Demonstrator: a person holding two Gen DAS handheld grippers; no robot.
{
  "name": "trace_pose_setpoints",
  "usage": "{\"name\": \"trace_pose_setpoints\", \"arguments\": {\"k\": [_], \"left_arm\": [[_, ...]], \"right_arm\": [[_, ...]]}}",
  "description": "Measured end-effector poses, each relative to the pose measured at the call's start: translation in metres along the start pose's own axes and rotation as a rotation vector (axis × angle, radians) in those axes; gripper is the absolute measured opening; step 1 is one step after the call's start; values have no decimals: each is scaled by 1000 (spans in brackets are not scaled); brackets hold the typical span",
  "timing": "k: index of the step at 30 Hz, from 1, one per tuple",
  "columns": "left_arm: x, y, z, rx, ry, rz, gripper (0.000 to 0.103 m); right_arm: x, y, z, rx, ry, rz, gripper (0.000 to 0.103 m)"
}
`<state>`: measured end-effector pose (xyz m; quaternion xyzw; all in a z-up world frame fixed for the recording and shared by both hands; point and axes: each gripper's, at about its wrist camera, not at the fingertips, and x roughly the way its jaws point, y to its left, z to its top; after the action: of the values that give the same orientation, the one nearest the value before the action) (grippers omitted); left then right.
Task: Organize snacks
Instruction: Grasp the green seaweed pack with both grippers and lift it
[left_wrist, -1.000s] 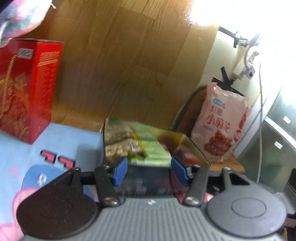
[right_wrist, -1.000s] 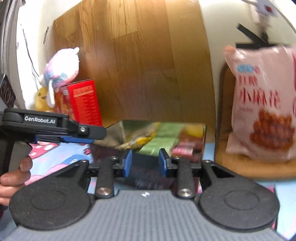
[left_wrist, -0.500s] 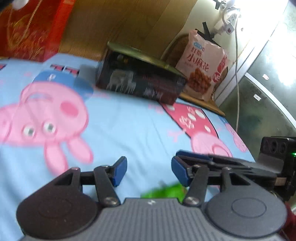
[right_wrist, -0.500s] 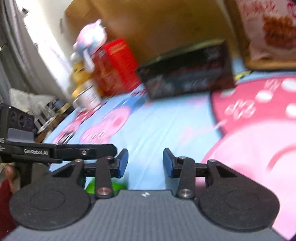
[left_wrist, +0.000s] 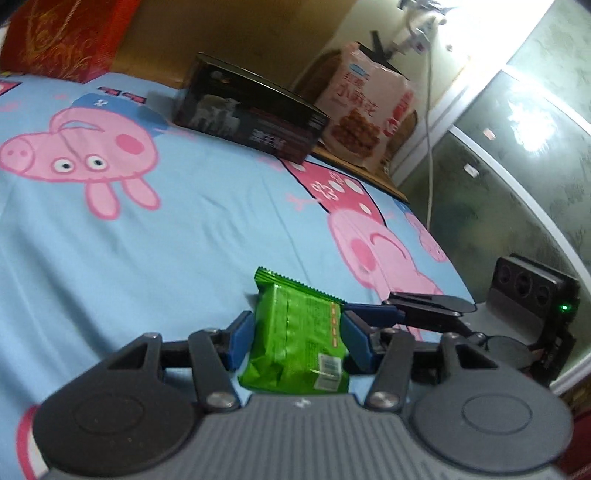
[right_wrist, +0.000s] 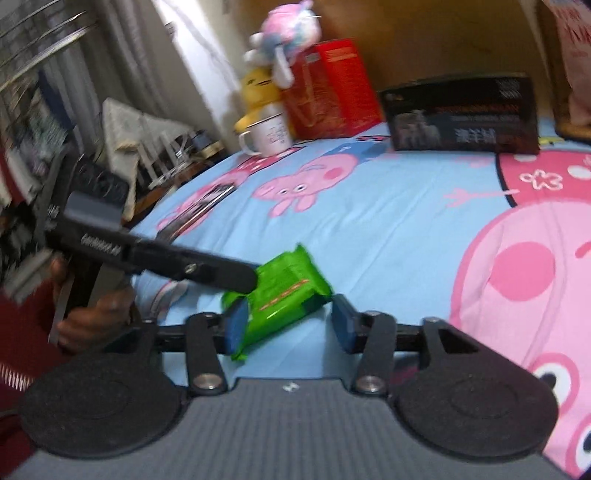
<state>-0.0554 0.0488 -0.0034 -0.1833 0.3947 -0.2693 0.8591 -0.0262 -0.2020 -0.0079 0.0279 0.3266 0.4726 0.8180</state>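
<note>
Here, in the left wrist view, the green snack packet (left_wrist: 295, 339) lies on the blue cartoon-pig bedsheet (left_wrist: 184, 240), right between the blue pads of the left gripper (left_wrist: 295, 341). The left pad appears to touch the packet's edge and the right pad sits just beside it; whether they truly pinch it cannot be told. The right gripper (left_wrist: 373, 314) reaches in from the right, its fingertip just beside the packet's upper right corner. Farther back stand a black box (left_wrist: 251, 118), a pink snack bag (left_wrist: 369, 110) behind it against the wall, and a red box (left_wrist: 62, 37) at the upper left. A white cable (left_wrist: 428, 129) hangs down the wall beside the bag.

In the right wrist view, the same packet (right_wrist: 284, 295) lies tilted between the right gripper's (right_wrist: 288, 326) pads, whose jaws are opening; the left pad is at its edge, the right pad apart from it. The left gripper's (right_wrist: 236, 277) dark finger crosses in front, covering the packet's upper left part, with a hand (right_wrist: 92, 317) on its grip. Beyond are a white mug (right_wrist: 269, 136), plush toys (right_wrist: 280, 40), the red box (right_wrist: 332, 85) and the black box (right_wrist: 461, 114).
</note>
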Motion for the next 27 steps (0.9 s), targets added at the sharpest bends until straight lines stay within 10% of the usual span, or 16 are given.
{"name": "trace_pose_setpoints", "arguments": {"k": [10, 27], "left_arm": [[43, -29, 19, 78, 27, 37, 52], [112, -75, 49, 188, 82, 20, 53]], "right_arm": [[9, 29, -15, -288, 19, -305, 78], [-25, -31, -12, -37, -90, -590, 80]]}}
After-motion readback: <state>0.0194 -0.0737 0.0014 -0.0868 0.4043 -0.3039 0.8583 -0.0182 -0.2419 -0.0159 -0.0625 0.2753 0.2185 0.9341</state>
